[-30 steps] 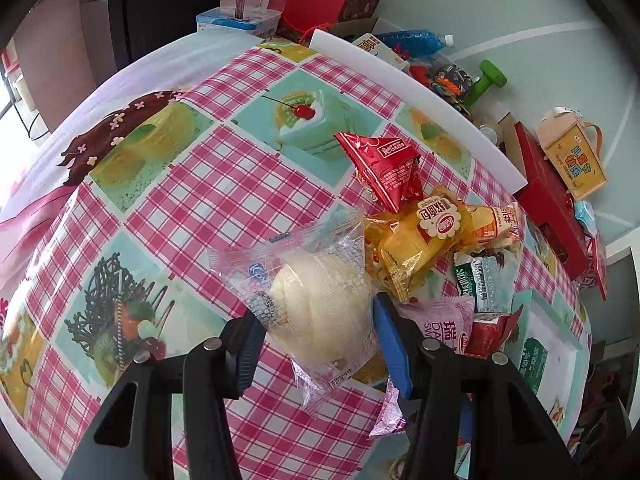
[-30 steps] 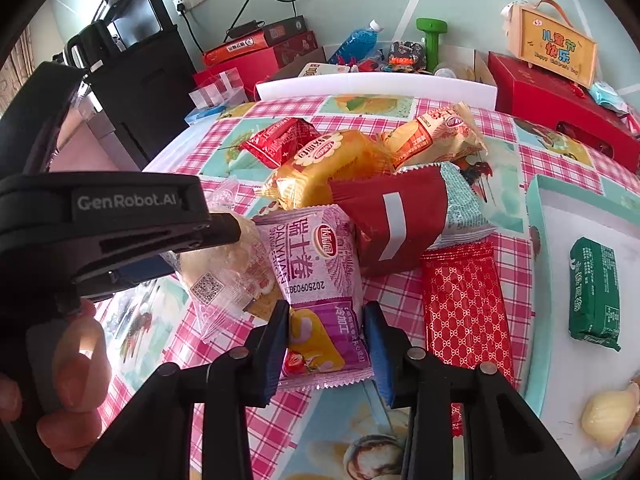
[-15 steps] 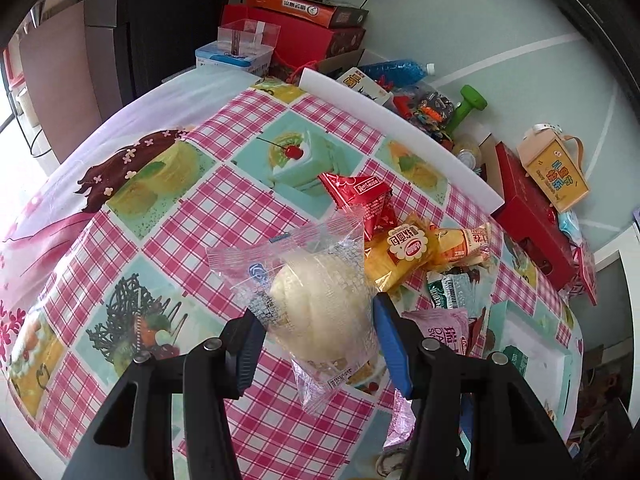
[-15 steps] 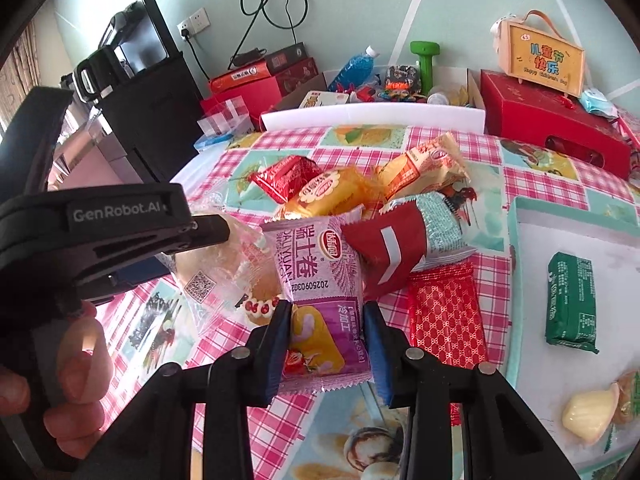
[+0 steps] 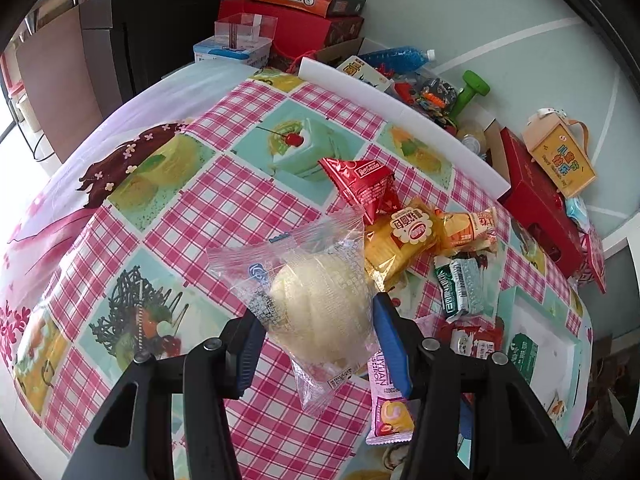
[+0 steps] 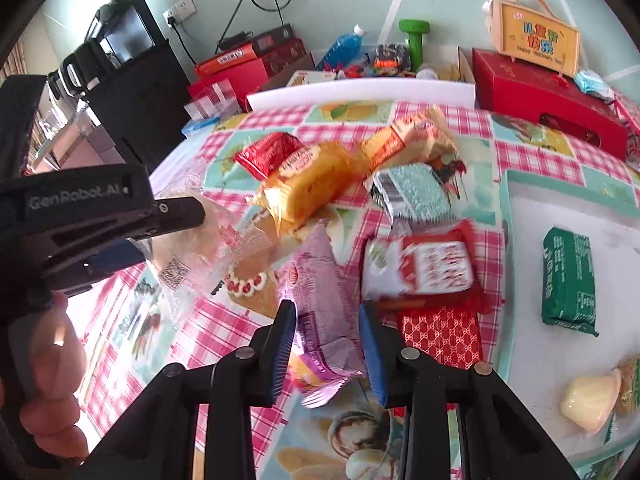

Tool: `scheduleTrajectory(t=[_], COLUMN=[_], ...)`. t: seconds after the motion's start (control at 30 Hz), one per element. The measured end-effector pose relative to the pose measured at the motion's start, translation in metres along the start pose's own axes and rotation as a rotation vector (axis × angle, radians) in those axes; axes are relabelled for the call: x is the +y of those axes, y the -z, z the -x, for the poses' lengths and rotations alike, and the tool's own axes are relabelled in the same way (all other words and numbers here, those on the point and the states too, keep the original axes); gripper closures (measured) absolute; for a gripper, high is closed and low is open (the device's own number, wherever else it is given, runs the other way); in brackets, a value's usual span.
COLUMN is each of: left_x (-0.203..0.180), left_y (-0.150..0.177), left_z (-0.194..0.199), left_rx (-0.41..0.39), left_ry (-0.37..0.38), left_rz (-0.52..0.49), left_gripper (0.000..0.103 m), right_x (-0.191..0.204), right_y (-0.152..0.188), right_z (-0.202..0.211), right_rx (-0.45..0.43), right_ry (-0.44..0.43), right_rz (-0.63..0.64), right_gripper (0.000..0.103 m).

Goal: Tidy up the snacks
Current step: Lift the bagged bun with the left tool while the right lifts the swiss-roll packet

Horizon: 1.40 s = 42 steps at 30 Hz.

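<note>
Pink snack packet (image 6: 320,304) has tipped over between the right gripper (image 6: 326,344) pads, pinched since a second ago. Left gripper (image 5: 316,332) stays clamped on the wrapped bun (image 5: 320,312), above the checked table (image 5: 224,208).

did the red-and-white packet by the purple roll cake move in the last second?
Yes. The red-and-white packet has flipped label-up and slid nearer the camera, off the teal packet it had covered.

The red-and-white packet (image 6: 420,268) is motion-blurred, its print unreadable, and the pale bun (image 6: 590,400) is partly cut off.
</note>
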<state>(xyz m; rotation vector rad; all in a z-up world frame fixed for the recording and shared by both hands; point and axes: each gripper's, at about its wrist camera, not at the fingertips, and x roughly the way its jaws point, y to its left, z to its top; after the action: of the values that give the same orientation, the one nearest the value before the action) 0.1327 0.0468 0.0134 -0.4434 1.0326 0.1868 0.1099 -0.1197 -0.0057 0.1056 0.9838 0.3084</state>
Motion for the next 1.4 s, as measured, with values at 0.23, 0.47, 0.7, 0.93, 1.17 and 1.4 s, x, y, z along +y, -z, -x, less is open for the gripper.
scheduleTrajectory(t=[0.23, 0.47, 0.7, 0.93, 1.17, 1.4], left_x=[0.006, 0.009, 0.012, 0.013, 0.008, 0.001], left_y=[0.005, 0.007, 0.01, 0.011, 0.011, 0.016], left_z=[-0.021, -0.028, -0.036, -0.039, -0.049, -0.064], left_rx=[0.071, 0.096, 0.125, 0.133, 0.144, 0.165], left_ry=[-0.007, -0.025, -0.025, -0.029, -0.046, -0.046], left_rz=[0.027, 0.044, 0.056, 0.057, 0.045, 0.03], left_gripper=[0.048, 0.048, 0.048, 0.048, 0.044, 0.042], right_x=[-0.006, 0.002, 0.011, 0.019, 0.023, 0.013], right_y=[0.003, 0.004, 0.01, 0.013, 0.016, 0.013], right_z=[-0.015, -0.019, -0.035, -0.039, -0.04, -0.039], right_rx=[0.045, 0.057, 0.105, 0.084, 0.074, 0.073], right_ry=[-0.005, 0.015, 0.028, 0.089, 0.145, 0.169], right_rz=[-0.006, 0.046, 0.082, 0.145, 0.177, 0.143], right_gripper=[0.065, 0.054, 0.053, 0.053, 0.054, 0.055])
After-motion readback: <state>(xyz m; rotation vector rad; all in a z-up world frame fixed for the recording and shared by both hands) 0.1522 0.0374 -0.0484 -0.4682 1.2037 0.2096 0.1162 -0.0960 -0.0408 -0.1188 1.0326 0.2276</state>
